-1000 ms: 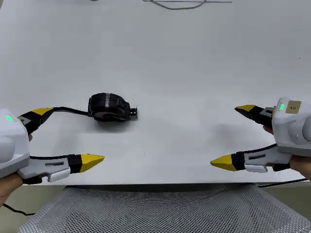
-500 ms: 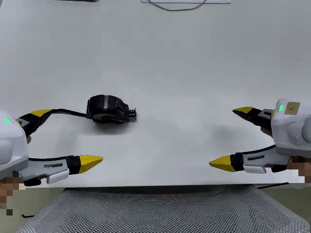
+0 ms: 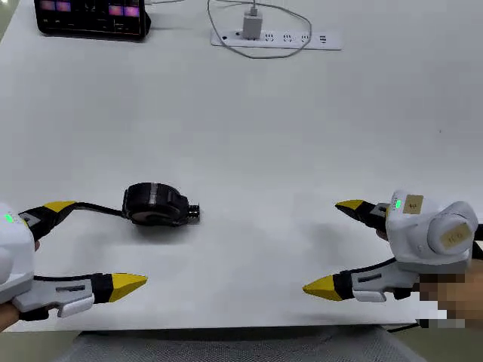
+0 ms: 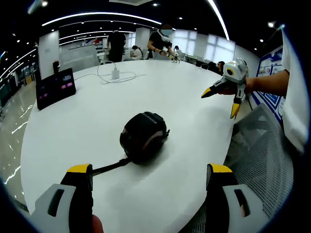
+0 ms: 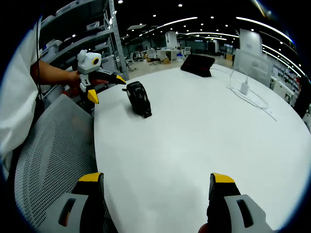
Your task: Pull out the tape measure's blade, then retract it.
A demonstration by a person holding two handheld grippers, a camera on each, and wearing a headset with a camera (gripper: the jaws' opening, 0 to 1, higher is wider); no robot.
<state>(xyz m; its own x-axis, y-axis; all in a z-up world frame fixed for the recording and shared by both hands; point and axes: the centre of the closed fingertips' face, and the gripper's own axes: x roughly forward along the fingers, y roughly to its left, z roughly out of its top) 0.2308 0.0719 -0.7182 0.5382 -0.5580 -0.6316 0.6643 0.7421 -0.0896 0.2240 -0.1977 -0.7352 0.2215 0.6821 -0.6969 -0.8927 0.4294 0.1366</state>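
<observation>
Little besides the headset camera is moving since the earlier frame: the head view is now taking in more of the far side of the white table (image 3: pixel 287 128), while the tape measure (image 3: pixel 155 205) is lying where it was and both grippers are holding about the same stations.

At the left, the left gripper (image 3: pixel 102 243) is hovering over the near edge of the table, its jaws spread wide and gripping nothing. A thin black cord (image 3: pixel 98 208) is running from the tape measure's case leftward up to the yellow tip of that gripper's far jaw; whether cord and tip are touching cannot be told. The tape measure is resting on the table just right of that jaw, ahead of the open gap in the left gripper view. Its blade is sitting inside the case, with the small end piece (image 3: pixel 194 213) pointing right.

Well apart to the right, the right gripper (image 3: pixel 326 246) is hanging over the near edge too, jaws wide and empty, facing the tape measure across bare tabletop.

Along the far edge, a dark tablet (image 3: pixel 90 16) is glowing at the left, and a white power strip (image 3: pixel 275 38) with a looping cable is lying further right.
</observation>
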